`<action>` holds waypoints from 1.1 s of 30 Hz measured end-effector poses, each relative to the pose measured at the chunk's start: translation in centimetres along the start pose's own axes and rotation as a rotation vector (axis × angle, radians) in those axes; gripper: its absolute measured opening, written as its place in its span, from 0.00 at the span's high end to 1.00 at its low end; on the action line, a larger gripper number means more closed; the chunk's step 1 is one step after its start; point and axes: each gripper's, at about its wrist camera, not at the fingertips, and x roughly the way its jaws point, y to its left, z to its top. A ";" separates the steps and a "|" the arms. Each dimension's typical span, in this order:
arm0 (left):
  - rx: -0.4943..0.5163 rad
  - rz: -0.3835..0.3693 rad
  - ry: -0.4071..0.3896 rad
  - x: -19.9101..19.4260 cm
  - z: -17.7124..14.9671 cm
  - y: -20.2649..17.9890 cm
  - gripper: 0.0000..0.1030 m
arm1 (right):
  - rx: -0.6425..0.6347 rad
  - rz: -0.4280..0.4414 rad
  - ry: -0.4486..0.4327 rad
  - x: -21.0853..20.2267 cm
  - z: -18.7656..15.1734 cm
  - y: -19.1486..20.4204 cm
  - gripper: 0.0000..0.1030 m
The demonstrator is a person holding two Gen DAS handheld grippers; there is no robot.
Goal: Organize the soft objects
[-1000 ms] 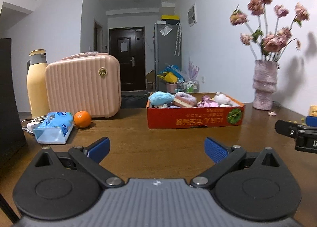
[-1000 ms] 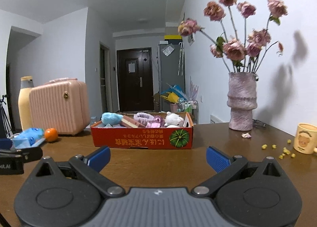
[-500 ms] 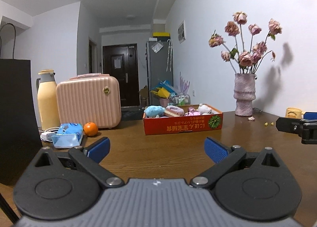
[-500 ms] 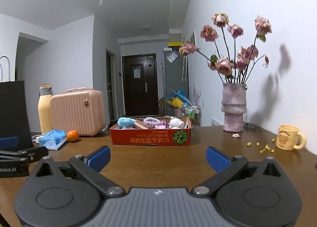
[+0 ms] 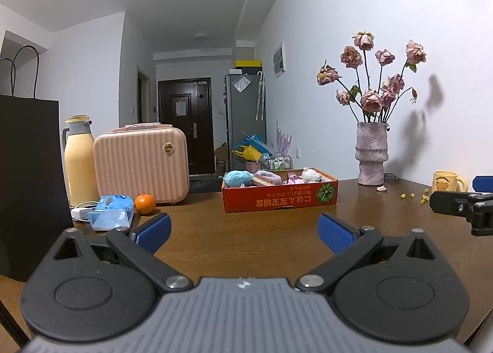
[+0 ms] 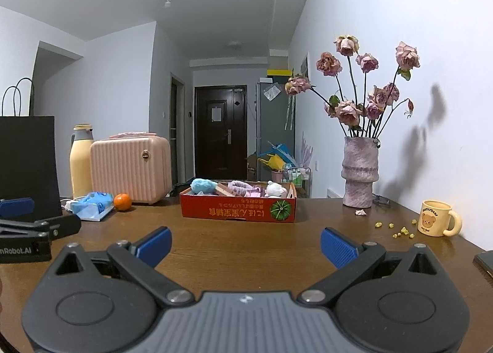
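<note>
Both sets of jaws are spread wide, nothing between the blue pads. My left gripper and right gripper hover side by side over the wooden table, each with bare tabletop between its fingers. Soft toys sit well ahead in the red cardboard box at mid-table: a blue plush at the left end, pink and lilac pieces in the middle, a white plush at the right end. Left of the box: an orange, a blue tissue pack, a pink ribbed case, a yellow thermos and a black paper bag. Right of the box: a vase of dried roses, a bear mug and yellow crumbs scattered near the mug.
</note>
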 end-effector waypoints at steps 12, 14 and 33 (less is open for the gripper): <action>0.001 -0.001 -0.003 -0.5 -0.2 0.0 0.00 | -0.008 0.012 -0.008 -0.3 0.2 0.4 0.00; 0.002 0.000 -0.004 -0.5 -0.2 0.0 0.00 | -0.008 0.012 -0.008 -0.3 0.2 0.4 0.00; 0.008 0.000 -0.014 -0.7 -0.2 -0.1 0.00 | -0.009 0.011 -0.017 -0.4 0.2 0.3 0.00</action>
